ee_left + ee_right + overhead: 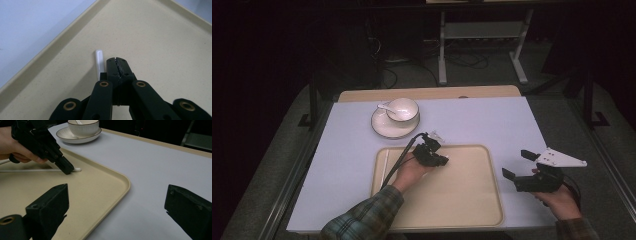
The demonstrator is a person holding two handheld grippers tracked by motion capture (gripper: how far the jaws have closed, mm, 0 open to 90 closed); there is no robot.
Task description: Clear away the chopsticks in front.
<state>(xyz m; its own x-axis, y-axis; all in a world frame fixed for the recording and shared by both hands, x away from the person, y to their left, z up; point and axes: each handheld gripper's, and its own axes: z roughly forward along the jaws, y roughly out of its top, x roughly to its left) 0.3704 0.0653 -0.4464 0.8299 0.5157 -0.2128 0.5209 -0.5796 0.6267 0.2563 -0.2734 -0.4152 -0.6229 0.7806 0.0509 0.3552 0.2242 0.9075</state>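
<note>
High view: left tool (443, 160), jaws closed beside a thin white plastic stick (37, 170), rests on the beige plastic tray (472, 205). Right tool (518, 164) gapes wide, holding nothing, over the pale surface (492, 120).

The beige rectangular plastic tray (160, 42) looks matt and finely speckled. The thin white chopstick (37, 170) is smooth with a slight sheen. The left gripper's (117, 60) black fingers (111, 65) look like matt plastic with brass-coloured rivets. The white ceramic bowl (402, 109) and saucer (384, 128) are glossy. A smooth pale lilac sheet covers the table (492, 120).
</note>
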